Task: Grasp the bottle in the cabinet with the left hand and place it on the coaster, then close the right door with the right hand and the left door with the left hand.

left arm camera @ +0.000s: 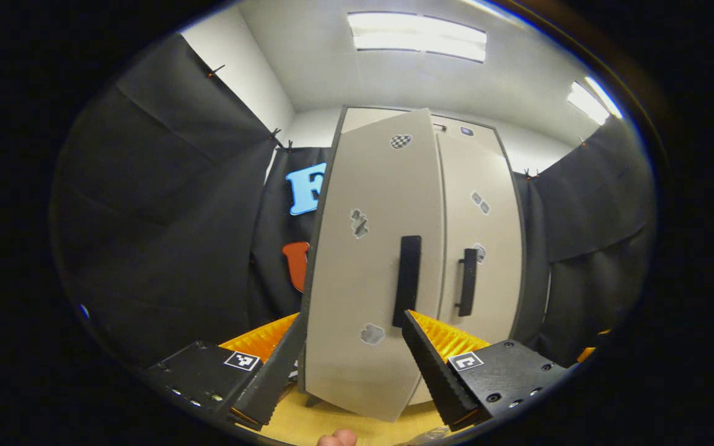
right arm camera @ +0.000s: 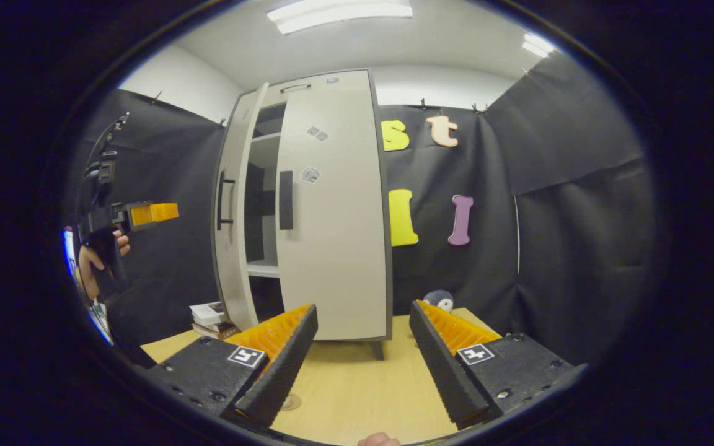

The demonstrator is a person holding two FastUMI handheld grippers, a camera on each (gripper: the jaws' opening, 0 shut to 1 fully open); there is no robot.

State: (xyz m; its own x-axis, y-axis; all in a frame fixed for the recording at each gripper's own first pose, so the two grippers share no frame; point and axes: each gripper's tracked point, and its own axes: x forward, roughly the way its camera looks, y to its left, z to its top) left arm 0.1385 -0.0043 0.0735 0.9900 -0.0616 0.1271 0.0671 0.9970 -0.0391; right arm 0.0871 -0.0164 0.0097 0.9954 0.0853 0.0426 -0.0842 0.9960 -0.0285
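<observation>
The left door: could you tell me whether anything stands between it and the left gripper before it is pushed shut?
Nothing visible does. In the left gripper view the left gripper is open, right in front of the ajar left door, whose handle faces it. The right door looks shut.

Stacked books [right arm camera: 208,316] and plush toy [right arm camera: 439,300] on table [right arm camera: 357,384]

Pale grey cabinet [right arm camera: 332,248], black handles [right arm camera: 286,200]

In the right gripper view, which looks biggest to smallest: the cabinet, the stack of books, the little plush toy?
1. Cabinet, by far.
2. Stack of books.
3. Plush toy, partly hidden; close to the books in apparent size, so that order is unsure.
</observation>
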